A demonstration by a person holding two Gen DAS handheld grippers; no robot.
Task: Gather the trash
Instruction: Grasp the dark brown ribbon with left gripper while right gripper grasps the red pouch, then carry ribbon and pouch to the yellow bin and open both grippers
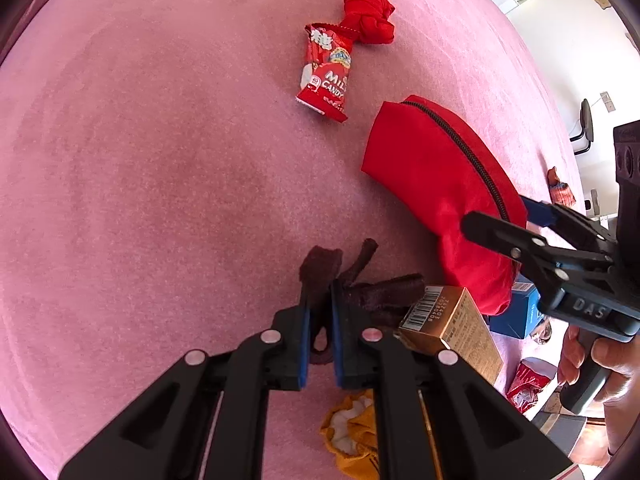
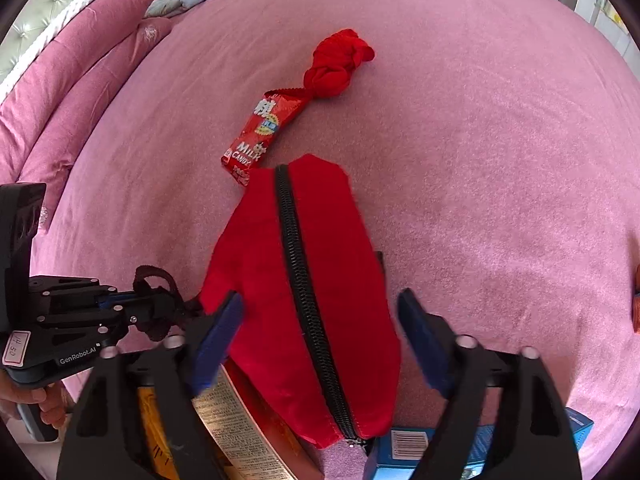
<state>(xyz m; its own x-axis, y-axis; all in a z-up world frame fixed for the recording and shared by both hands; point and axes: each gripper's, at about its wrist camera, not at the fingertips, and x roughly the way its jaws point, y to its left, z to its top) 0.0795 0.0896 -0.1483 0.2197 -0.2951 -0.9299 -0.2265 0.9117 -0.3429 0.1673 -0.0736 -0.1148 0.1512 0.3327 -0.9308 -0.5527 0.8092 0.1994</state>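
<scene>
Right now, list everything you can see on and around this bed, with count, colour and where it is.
bedspread: one, pink, under everything
pillows: two, pink, at the headboard
candy wrapper: one, red, mid-bed beyond the pouch
knotted cloth: one, red, touching the wrapper's far end
zip pouch: one, red with black zipper, between the right gripper's pads
dark strip: one, maroon, pinched in the left gripper
gold box: one, beside the pouch
blue box: one, at the pouch's near end
yellow cloth: one, under the left gripper
left gripper: black, blue pads, shut on the strip
right gripper: black, blue pads, straddling the pouch, not pressing
</scene>
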